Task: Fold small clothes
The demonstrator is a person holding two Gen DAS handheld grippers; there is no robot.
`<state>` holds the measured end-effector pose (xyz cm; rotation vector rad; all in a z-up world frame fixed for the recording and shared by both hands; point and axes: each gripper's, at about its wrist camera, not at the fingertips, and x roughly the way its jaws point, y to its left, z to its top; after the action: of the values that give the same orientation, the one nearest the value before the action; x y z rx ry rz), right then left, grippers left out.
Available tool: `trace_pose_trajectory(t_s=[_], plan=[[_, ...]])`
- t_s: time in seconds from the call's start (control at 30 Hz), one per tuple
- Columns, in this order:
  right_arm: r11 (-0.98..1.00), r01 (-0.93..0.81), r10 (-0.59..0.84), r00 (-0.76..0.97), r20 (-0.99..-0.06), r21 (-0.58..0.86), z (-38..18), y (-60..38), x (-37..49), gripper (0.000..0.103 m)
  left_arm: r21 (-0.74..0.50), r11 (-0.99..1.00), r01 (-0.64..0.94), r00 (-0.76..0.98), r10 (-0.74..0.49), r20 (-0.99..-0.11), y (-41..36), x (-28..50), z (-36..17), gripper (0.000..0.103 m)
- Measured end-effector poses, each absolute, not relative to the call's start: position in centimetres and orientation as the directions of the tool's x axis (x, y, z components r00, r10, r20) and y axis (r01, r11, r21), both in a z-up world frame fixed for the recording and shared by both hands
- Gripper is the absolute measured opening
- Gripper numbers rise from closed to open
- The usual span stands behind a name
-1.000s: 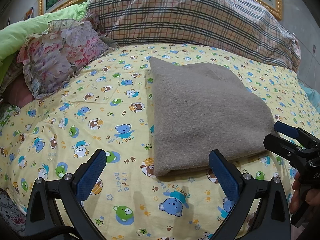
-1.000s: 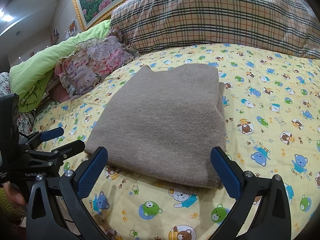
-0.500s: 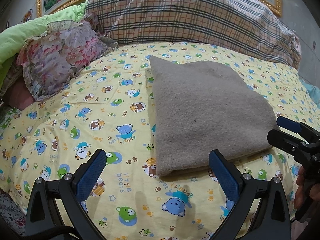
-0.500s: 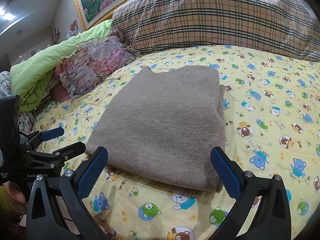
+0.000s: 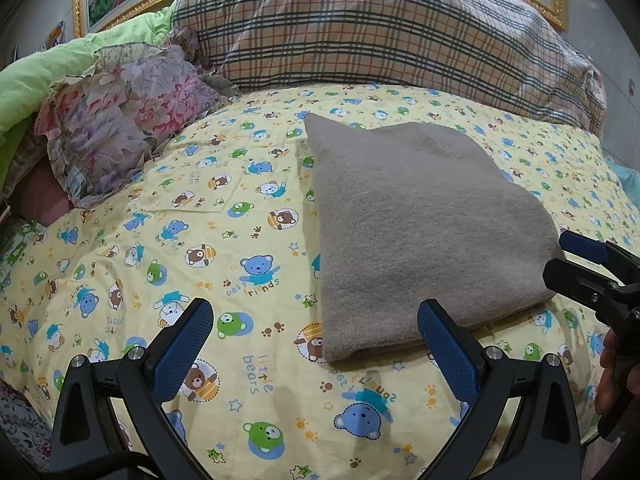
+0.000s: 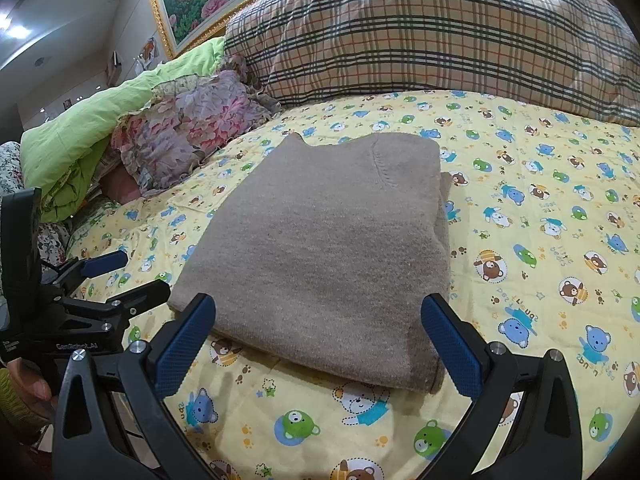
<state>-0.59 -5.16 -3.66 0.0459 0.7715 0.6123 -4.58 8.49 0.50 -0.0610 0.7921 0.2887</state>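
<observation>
Left wrist view first: my left tongs (image 5: 314, 326) stand wide, nothing between the blue pads, poised over the bear-print sheet (image 5: 168, 248) just short of the near left corner of the folded sweater (image 5: 424, 232). My right pad overlaps that near edge in the picture, but I cannot tell whether it touches. At the far right edge I see my right tongs (image 5: 560, 258), side-on, fingers apart, their tips at the sweater's near right corner, with a hand (image 5: 612, 376) behind them.

From the right wrist view, my right tongs (image 6: 318, 322) are likewise spread wide and empty, framing the sweater's near edge (image 6: 324, 252). My left tongs (image 6: 124, 276) show at the left, fingers apart, the lower tip just beside the sweater's corner.

That brown-grey knit lies flat as a neat rectangle in the middle of the bed. Beyond it sits a large plaid pillow (image 6: 432, 36); to the left, a floral ruffled cushion (image 6: 188, 132) and a green quilt (image 6: 92, 128).
</observation>
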Motion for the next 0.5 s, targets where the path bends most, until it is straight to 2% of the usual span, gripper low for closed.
trace_pose_trajectory(t_s=[0.5], plan=[[0.819,-0.503,0.545,0.534,-0.647,0.275,-3.84,-5.37,0.01,0.102,0.073,0.963,-0.259,0.660,0.232,-0.715,8.53,-4.00,0.32,0.102]])
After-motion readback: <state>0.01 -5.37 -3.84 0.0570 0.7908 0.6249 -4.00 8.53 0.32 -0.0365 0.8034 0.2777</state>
